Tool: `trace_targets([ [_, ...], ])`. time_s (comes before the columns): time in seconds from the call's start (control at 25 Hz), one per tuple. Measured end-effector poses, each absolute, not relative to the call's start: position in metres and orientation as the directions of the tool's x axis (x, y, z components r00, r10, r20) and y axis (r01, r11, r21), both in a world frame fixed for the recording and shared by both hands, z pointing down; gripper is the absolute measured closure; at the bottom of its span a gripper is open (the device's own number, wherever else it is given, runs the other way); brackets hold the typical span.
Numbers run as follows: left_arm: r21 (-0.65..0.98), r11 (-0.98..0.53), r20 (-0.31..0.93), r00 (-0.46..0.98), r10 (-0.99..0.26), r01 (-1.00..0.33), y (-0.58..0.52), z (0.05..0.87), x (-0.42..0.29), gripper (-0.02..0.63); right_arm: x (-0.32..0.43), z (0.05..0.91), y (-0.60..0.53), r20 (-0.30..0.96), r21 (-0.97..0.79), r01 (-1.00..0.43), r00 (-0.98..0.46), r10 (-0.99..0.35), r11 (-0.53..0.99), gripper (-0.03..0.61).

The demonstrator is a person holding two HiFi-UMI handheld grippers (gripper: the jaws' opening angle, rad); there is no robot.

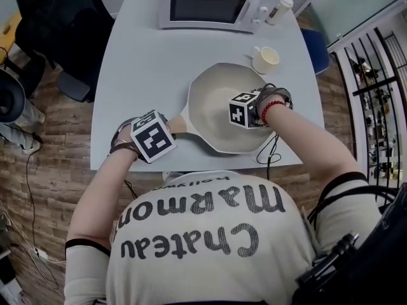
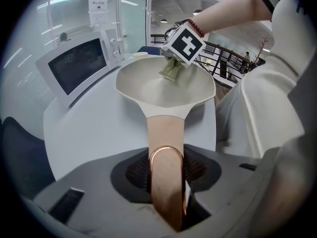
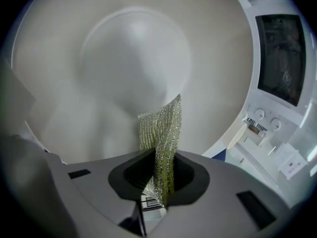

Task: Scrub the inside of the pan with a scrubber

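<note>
Grips the copper handle [image 2: 166, 138] of the cream pan [image 1: 219, 91] with the left gripper [image 2: 167, 182], jaws part-way closed and pressing on it from both sides. Rests the pan on the grey table [image 1: 146, 62], handle pointing to 8 o'clock in the head view. Pinches a green mesh scrubber [image 3: 161, 133] in the right gripper [image 3: 158, 187], jaws nearly together on it, free end inside the pan near its 3 o'clock wall; contact unclear. Shows a microwave [image 1: 210, 5] at 12 o'clock and a cup [image 1: 266, 59] at 1 o'clock of the pan.
</note>
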State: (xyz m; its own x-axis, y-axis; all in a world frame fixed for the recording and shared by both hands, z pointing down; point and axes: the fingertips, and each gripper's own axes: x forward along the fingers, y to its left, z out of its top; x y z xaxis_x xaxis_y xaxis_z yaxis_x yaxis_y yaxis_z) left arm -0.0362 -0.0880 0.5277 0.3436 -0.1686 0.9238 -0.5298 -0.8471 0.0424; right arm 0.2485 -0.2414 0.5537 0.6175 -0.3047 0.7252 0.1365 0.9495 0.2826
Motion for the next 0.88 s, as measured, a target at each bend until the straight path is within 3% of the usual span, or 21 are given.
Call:
trace_targets([
  [0.48,0.003,-0.832,0.936,0.294,-0.192,-0.555,-0.083,0.533,-0.036,0.448,0.236,0.556,-0.268,0.737,0.419,0.252,0.468,-0.488,0.873,0.52],
  [0.64,-0.022,-0.825,0.94,0.27,-0.21,-0.565,-0.083,0.535,-0.039,0.446,0.22,0.551,-0.283,0.739,0.511,0.269,0.348,-0.577,0.817,0.52],
  [0.76,-0.064,-0.8,0.939,0.236,-0.251,-0.597,-0.087,0.535,-0.047,0.418,0.204,0.547,-0.293,0.757,0.585,0.184,0.224,-0.613,0.79,0.52],
  [0.88,-0.136,-0.767,0.918,0.211,-0.336,-0.627,-0.093,0.53,-0.054,0.375,0.188,0.537,-0.292,0.802,0.597,-0.019,0.052,-0.595,0.802,0.52],
])
